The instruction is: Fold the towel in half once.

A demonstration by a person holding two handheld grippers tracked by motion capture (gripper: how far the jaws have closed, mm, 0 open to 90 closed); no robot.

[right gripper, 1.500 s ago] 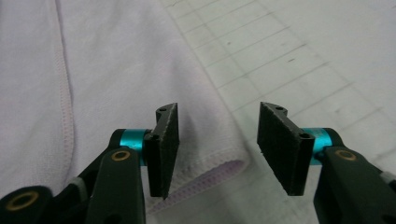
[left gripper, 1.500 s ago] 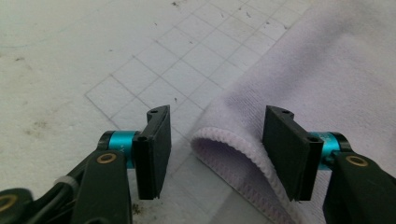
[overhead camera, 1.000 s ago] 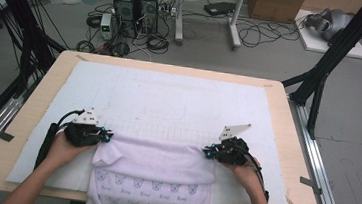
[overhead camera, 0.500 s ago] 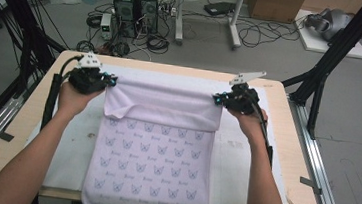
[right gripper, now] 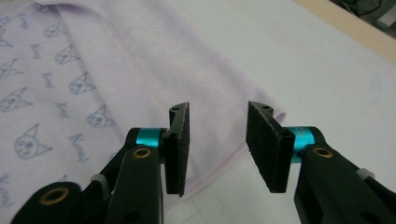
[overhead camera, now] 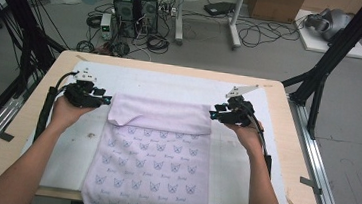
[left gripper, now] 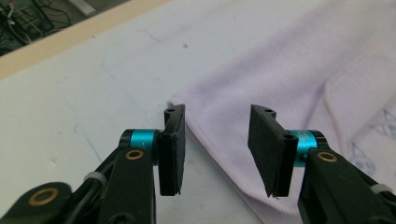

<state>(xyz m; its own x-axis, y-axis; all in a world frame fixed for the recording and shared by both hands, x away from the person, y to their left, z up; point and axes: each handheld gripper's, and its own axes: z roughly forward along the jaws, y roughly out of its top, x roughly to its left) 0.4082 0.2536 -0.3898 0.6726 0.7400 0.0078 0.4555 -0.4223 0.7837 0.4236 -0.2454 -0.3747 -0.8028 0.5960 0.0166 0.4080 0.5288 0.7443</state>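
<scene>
A pale lilac towel (overhead camera: 157,150) printed with small cat faces lies down the middle of the white mat (overhead camera: 170,83), its far end folded back over itself and its near end hanging off the table's front edge. My left gripper (overhead camera: 103,98) is just off the towel's far left corner (left gripper: 187,105). Its jaws have just been opening and stand apart above that corner, pressing on nothing. My right gripper (overhead camera: 216,113) is at the far right corner (right gripper: 275,112). Its jaws have likewise just been opening, and no cloth is pinched between them.
The wooden table (overhead camera: 285,142) carries the white mat. Black frame legs (overhead camera: 322,70) rise at the right and left sides. On the floor beyond are computer towers (overhead camera: 135,4), cables and a cardboard box (overhead camera: 274,3).
Both grippers carried the towel's edge from near the person out across the table, then let it go. The towel dropped flat with its far end folded over.
</scene>
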